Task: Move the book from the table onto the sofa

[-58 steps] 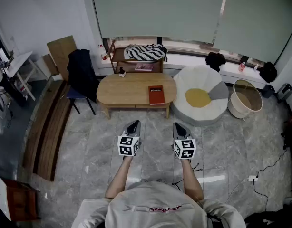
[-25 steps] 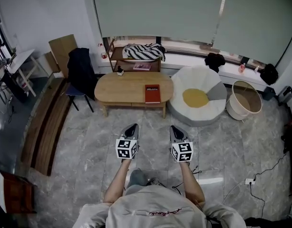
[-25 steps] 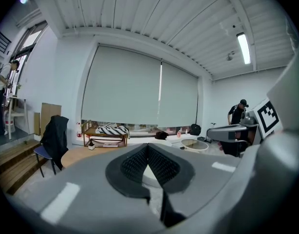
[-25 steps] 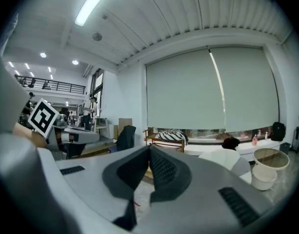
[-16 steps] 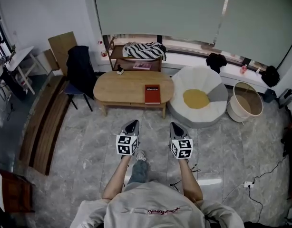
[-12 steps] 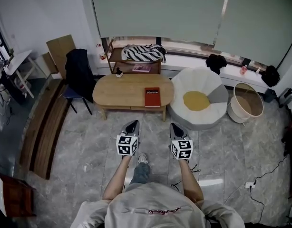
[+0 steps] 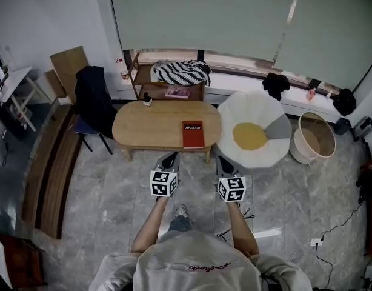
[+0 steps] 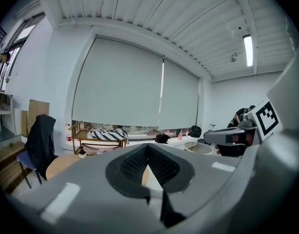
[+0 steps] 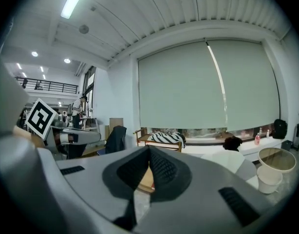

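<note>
Just one book (image 7: 193, 134), one table (image 7: 143, 126), one sofa (image 7: 249, 111)

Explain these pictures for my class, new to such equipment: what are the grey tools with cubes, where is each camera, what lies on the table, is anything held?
No robot here: a person holds a left hand-held gripper and a right hand-held gripper, two-jawed tongs; the cubes belong to them. The wide picture comes from a camera on the person's head, looking down. The other two come from cameras riding on each tool, looking along its jaws. Both pairs of jaws are closed on nothing. A red book and a small dark object lie on the table; the white sofa stands to its right.
</note>
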{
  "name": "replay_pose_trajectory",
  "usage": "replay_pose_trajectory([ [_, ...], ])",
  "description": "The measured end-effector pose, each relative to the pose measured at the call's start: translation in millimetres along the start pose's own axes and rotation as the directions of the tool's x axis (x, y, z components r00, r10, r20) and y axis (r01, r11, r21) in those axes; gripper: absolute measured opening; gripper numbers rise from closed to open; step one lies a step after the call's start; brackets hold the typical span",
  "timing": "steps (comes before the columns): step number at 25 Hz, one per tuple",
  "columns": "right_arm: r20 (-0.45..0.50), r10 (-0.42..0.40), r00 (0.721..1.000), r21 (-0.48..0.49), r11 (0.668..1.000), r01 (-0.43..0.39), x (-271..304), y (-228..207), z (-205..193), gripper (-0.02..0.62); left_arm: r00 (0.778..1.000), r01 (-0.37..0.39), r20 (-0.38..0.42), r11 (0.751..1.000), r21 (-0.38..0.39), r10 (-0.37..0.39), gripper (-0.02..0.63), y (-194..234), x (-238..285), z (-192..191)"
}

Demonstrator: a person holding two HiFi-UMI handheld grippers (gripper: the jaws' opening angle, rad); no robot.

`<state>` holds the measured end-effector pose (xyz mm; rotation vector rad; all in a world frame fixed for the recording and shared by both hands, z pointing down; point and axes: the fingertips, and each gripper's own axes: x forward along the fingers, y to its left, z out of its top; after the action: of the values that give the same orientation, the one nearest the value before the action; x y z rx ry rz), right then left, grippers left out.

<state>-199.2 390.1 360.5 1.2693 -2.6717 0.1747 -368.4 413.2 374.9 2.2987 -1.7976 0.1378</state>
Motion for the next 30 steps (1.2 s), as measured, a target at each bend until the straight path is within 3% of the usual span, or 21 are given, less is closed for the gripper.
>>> replay_pose_trajectory([
  [13,0.014,-0.043,0.999,-0.024,0.999,0.043,121.8,-30.0,48.6,0.009,0.999,0.045,0.013,0.999,0.003,-0.046,0.009,81.1,99.2,44.3],
  [21,0.019,-0.029,0.999,-0.026,0.999,0.03,184.4,-30.0,53.5,0.009,0.998,0.058,0.014,0.998,0.023,-0.058,0.009,120.8,142.0,53.9],
  [30,0.024,-0.061,0.998,-0.024,0.998,0.061,211.9,-56.4,56.5,0.009,0.998,0.059,0.003,0.997,0.04,-0.059,0.009,146.7,178.3,60.4],
])
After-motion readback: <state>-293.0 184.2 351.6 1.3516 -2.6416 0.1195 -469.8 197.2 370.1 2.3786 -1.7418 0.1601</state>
